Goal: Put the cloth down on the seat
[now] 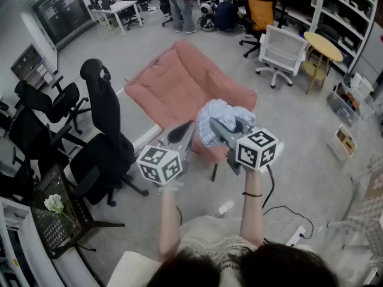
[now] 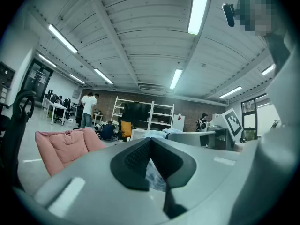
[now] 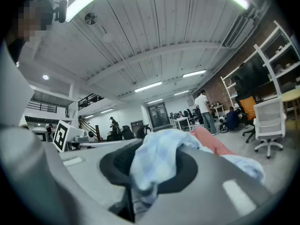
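Note:
The cloth (image 1: pixel 218 115) is a pale blue checked bundle. It hangs above the front edge of the pink padded seat (image 1: pixel 179 82). My right gripper (image 1: pixel 218 127) is shut on it, and in the right gripper view the cloth (image 3: pixel 157 161) drapes over both jaws, with the pink seat (image 3: pixel 211 142) beyond. My left gripper (image 1: pixel 182 133) is level, just left of the bundle. In the left gripper view its pads (image 2: pixel 136 156) meet at the tip. Pale cloth (image 2: pixel 154 176) shows in the gap behind them; whether it is pinched there is unclear. The seat (image 2: pixel 63 146) lies to the left.
Black office chairs (image 1: pixel 105 142) stand left of the seat. A white chair (image 1: pixel 281 49) and a round yellow table (image 1: pixel 323 46) are at the back right, and people (image 1: pixel 179 2) stand far back. Cables and a power strip (image 1: pixel 293 235) lie on the floor.

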Demonstrator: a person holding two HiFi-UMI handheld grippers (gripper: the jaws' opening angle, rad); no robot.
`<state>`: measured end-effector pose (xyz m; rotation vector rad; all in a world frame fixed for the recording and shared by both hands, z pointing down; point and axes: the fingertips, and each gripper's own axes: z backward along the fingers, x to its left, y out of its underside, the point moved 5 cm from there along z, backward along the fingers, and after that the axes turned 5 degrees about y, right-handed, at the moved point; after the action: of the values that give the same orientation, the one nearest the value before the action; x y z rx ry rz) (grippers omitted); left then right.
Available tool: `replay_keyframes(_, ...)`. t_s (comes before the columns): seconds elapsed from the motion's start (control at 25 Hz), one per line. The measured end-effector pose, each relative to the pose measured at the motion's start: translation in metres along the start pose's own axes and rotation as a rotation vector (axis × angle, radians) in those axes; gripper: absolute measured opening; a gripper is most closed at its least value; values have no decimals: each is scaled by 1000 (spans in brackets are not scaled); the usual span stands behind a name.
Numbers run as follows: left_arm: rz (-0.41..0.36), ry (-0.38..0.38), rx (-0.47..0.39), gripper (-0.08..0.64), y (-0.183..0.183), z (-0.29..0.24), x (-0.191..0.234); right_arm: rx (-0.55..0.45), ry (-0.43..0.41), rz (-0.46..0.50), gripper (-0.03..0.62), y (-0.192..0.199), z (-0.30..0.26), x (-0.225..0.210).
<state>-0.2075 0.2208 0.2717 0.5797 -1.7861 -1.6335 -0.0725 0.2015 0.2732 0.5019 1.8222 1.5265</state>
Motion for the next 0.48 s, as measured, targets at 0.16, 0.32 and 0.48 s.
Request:
replay_keyframes(0.16, 0, -2, -2, 5, 2, -1, -2, 0, 1, 2, 97, 2, 3, -2)
replay_keyframes(0.32, -3, -5, -3, 5, 3, -3, -4, 5, -2, -5, 97, 3, 6, -5)
replay_keyframes(0.48, 0, -10, -2, 5, 4, -7, -7, 10, 7, -14, 97, 3, 10, -13)
